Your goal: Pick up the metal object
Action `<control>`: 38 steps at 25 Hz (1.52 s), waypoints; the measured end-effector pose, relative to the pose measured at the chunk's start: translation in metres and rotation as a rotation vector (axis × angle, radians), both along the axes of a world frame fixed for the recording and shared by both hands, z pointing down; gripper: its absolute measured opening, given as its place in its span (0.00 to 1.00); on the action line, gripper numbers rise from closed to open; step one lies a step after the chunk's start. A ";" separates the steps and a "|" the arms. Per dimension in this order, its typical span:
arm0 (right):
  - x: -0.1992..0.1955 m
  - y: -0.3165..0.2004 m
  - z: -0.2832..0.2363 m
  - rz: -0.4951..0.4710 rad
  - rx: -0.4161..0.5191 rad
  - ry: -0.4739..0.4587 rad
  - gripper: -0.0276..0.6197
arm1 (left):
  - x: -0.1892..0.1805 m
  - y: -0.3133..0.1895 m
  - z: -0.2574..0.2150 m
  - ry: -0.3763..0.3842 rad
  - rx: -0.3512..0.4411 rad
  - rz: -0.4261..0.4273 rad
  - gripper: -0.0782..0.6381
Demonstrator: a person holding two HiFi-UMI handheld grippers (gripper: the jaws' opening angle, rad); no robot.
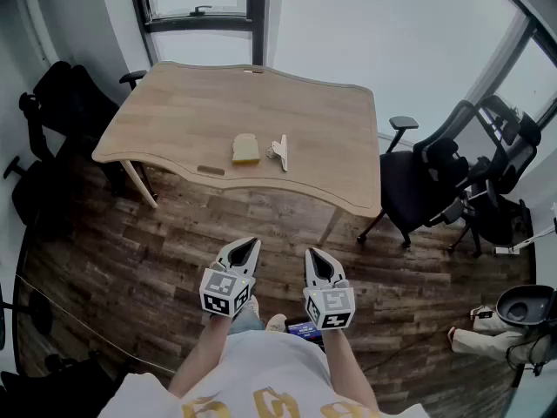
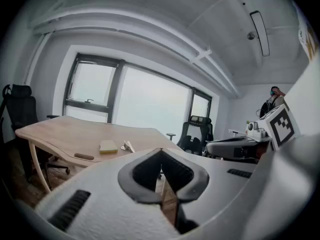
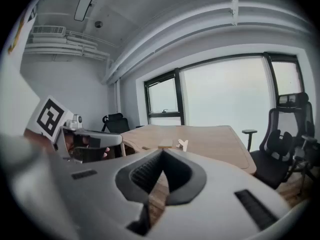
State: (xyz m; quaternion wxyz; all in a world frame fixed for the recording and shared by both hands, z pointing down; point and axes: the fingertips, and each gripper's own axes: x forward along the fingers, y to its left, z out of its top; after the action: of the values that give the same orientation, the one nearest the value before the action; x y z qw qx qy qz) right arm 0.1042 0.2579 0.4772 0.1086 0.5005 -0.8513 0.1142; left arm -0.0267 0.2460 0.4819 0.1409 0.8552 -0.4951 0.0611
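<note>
On table [image 1: 305, 120]: metal object [image 1: 279, 151], perhaps sponge [image 1: 245, 149]

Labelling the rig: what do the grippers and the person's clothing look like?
The left gripper and right gripper have white shells and ribbed dark grey pads, each with a cube of black-and-white square markers. The person wears a white top with yellow print.

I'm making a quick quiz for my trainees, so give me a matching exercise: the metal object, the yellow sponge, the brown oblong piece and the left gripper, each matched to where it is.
1 metal object
2 yellow sponge
3 brown oblong piece
4 left gripper

A by the table's near edge
B above the floor, short of the table
C mid-table, just left of the metal object
D mid-table, just right of the sponge

Pairs: 1-D, 2-C, 3-A, 4-B
</note>
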 end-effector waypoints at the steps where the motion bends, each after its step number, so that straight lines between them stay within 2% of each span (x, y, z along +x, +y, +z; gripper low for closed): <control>1: 0.000 -0.001 0.000 0.004 0.000 -0.003 0.06 | -0.004 -0.001 0.000 0.002 -0.001 -0.006 0.14; 12: -0.002 -0.004 -0.004 -0.003 0.007 -0.037 0.06 | -0.027 -0.005 -0.007 0.037 -0.011 -0.076 0.14; 18: -0.006 -0.006 -0.004 -0.040 0.004 -0.063 0.06 | -0.025 -0.005 -0.005 -0.020 -0.021 -0.077 0.14; 23: -0.006 -0.017 -0.002 -0.048 0.002 -0.067 0.06 | -0.020 -0.013 -0.003 0.087 -0.071 -0.039 0.14; 29: -0.001 -0.059 0.010 -0.037 -0.018 -0.059 0.06 | -0.019 -0.056 0.011 0.042 -0.088 -0.036 0.14; 35: -0.005 -0.138 0.022 -0.006 -0.037 -0.029 0.06 | -0.029 -0.141 0.020 0.108 -0.117 -0.023 0.14; 38: -0.011 -0.185 0.019 0.007 -0.038 -0.021 0.06 | -0.037 -0.195 0.018 0.116 -0.116 -0.016 0.14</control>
State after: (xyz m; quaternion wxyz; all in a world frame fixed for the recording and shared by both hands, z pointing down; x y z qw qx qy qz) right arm 0.0929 0.0724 0.4963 0.1088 0.5000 -0.8483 0.1358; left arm -0.0632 0.0507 0.5004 0.2191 0.8438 -0.4883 0.0390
